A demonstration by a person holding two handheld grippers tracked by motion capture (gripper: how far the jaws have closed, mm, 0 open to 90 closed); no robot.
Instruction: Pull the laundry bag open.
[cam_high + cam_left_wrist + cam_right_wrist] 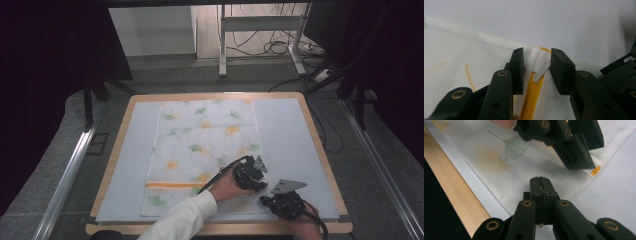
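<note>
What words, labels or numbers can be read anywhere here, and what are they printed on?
None can be read. The white fabric pouch carries only printed ginkgo leaves and an orange zipper with a white pull tab; no lettering shows on them, on the left gripper or on the right gripper.

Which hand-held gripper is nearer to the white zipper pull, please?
Left. The left hand-held gripper has its open jaws either side of the zipper pull; the right hand-held gripper is shut on the pouch edge nearby.
</note>
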